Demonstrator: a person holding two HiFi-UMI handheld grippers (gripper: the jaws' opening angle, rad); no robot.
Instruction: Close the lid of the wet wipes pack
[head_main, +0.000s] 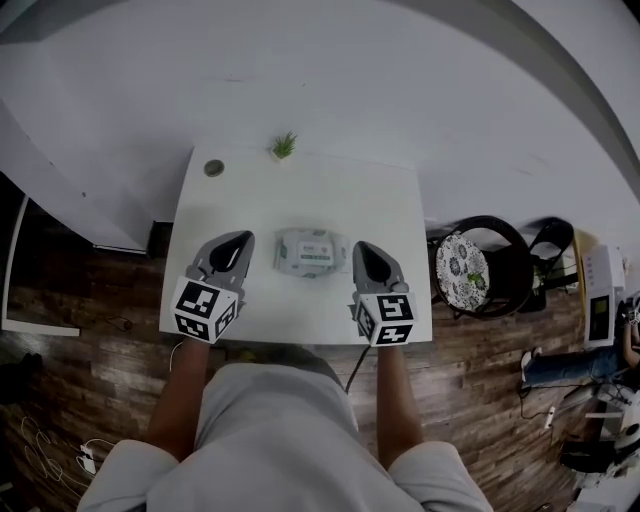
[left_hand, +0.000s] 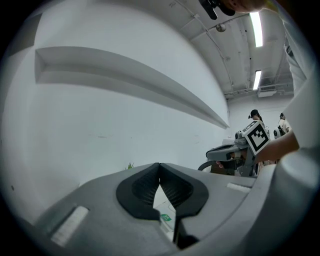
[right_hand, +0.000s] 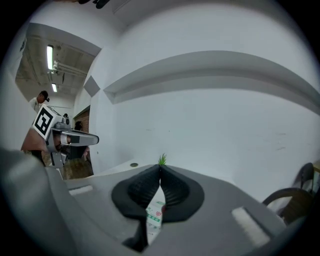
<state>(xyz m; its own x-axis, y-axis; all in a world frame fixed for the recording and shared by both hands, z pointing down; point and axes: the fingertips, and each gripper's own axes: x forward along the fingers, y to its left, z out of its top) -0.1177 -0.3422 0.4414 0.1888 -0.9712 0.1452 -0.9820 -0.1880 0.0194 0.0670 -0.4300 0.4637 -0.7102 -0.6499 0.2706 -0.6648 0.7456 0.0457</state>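
The wet wipes pack (head_main: 310, 252), white with green print, lies flat in the middle of the white table (head_main: 250, 200). Its lid looks flat against the pack, though it is small in the head view. My left gripper (head_main: 243, 238) hovers just left of the pack and my right gripper (head_main: 360, 247) just right of it, neither touching it. In the left gripper view the jaws (left_hand: 159, 165) meet at the tips with nothing held, and a strip of the pack (left_hand: 165, 218) shows below. The right gripper (right_hand: 160, 166) is shut and holds nothing, with the pack (right_hand: 154, 215) visible beneath.
A small green plant (head_main: 284, 146) and a round disc (head_main: 214, 168) stand at the table's far edge by the white wall. A black chair with a patterned cushion (head_main: 462, 270) stands right of the table. People are in the background at the far right.
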